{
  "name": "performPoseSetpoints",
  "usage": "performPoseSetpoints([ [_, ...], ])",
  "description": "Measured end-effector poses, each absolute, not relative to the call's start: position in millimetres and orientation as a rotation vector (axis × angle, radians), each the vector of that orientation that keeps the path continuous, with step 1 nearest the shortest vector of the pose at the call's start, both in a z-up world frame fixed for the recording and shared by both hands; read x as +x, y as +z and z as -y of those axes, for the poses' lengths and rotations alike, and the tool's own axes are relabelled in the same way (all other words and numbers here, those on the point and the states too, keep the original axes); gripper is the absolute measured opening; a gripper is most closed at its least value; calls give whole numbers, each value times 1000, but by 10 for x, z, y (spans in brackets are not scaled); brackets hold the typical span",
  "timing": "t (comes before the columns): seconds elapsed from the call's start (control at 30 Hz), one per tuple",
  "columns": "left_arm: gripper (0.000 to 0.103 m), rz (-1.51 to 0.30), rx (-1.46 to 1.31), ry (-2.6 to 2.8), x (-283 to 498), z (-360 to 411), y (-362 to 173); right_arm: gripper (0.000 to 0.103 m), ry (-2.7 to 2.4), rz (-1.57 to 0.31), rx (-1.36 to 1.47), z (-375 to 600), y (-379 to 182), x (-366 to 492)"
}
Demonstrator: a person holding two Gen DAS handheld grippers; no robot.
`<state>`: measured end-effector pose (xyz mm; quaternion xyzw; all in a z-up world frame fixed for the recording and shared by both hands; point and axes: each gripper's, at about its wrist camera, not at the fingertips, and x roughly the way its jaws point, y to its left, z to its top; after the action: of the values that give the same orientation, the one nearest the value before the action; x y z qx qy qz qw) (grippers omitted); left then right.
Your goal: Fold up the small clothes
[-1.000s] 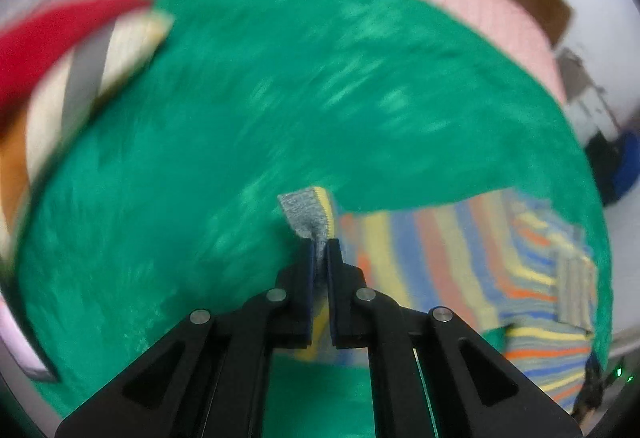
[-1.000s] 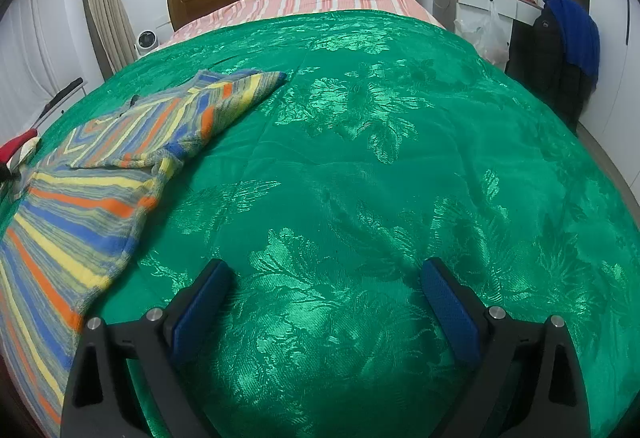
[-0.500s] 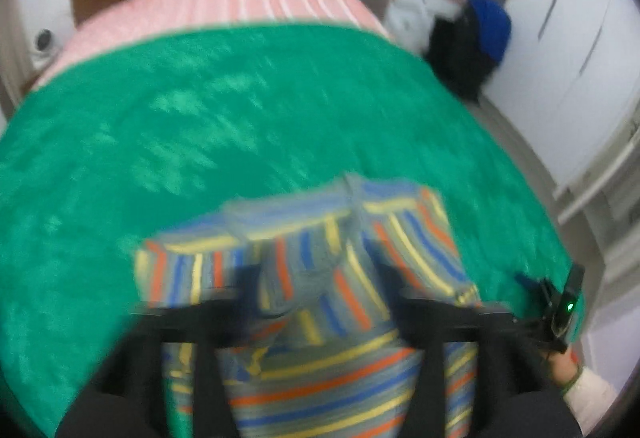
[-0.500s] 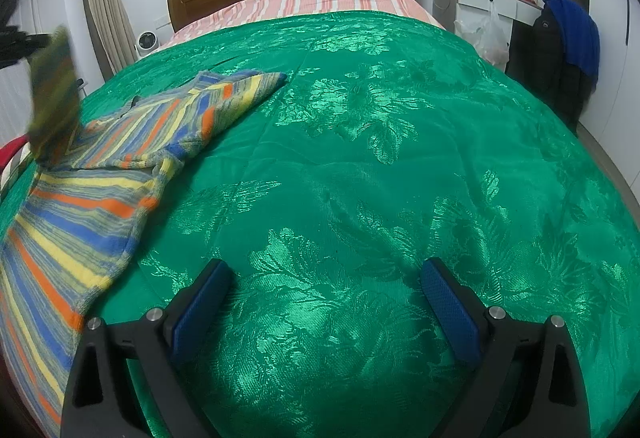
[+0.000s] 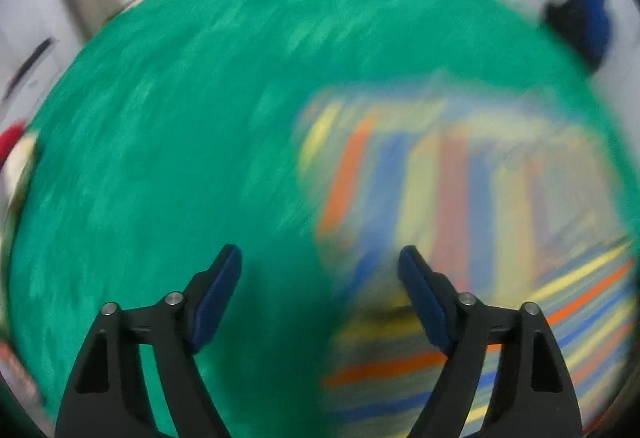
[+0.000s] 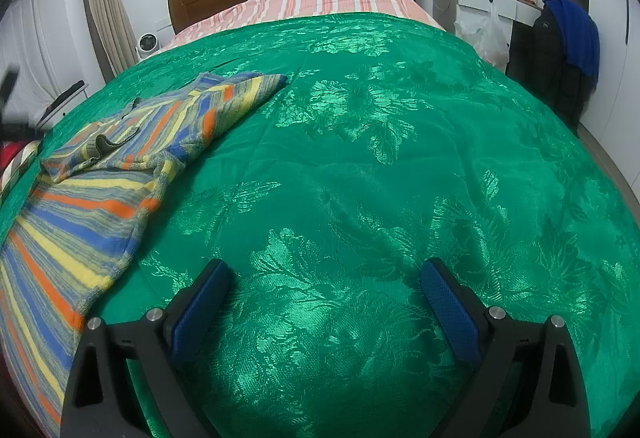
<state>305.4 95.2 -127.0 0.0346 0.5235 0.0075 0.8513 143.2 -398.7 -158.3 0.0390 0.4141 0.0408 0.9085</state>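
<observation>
Left gripper [image 5: 320, 262] is hanging wide open, gripping nothing, over the striped sweater [image 5: 460, 198]. Right gripper [image 6: 324, 274] is also gaping empty above the green bedspread [image 6: 400, 158]; sweater is lying at its left edge.

The left gripper [image 5: 320, 264] has its blue-padded fingers [image 5: 218, 294] spread wide apart with nothing between them. The right gripper [image 6: 324, 278] is likewise spread wide, its fingers [image 6: 450, 312] gripping nothing, pointing forward and slightly down.

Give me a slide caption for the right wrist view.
Open right claw hovers over the green bedspread; the striped garment lies partly folded to its left.
</observation>
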Motion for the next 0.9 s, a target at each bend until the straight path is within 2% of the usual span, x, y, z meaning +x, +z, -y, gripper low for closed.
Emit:
performPoseSetpoints([
  [0.03,81,-1105,-14,-6,2934,-1150,-1423,96,84,-854,80,3985,-1583,1433],
  [0.1,81,-1028,-158,-12,2726,-1418,-1392,96,84,-854,79,3984,-1588,1434],
  [0.23,81,-1012,-215,1,2450,-1599,-1210,96,84,-859,78,3981,-1594,1445],
  [0.33,93,-940,-191,19,2220,-1754,-1177,98,102,-922,83,3987,-1556,1527],
  [0.4,95,-913,-143,65,2103,-1884,-1269,91,83,-988,75,3955,-1411,1607],
  [0.43,95,-921,-139,81,2064,-1958,-1375,82,92,-974,111,3914,-1242,1610],
  [0.5,96,-885,-148,66,1964,-2069,-1532,79,182,-919,244,3763,-930,1616],
  [0.53,98,-813,-141,48,1865,-2061,-1561,73,260,-909,348,3623,-804,1663],
  [0.57,98,-787,-134,49,1830,-2039,-1579,63,329,-927,442,3489,-766,1733],
  [0.6,98,-784,-123,62,1850,-2004,-1590,58,400,-969,545,3322,-787,1834],
  [0.67,99,-787,-87,85,1846,-1940,-1597,40,502,-1098,715,2867,-1005,2099],
  [0.83,99,-768,-112,67,1818,-1979,-1602,37,407,-1154,688,2227,-1362,2498],
  [0.9,100,-764,-112,64,1853,-1994,-1613,31,392,-1162,747,2123,-1497,2583],
])
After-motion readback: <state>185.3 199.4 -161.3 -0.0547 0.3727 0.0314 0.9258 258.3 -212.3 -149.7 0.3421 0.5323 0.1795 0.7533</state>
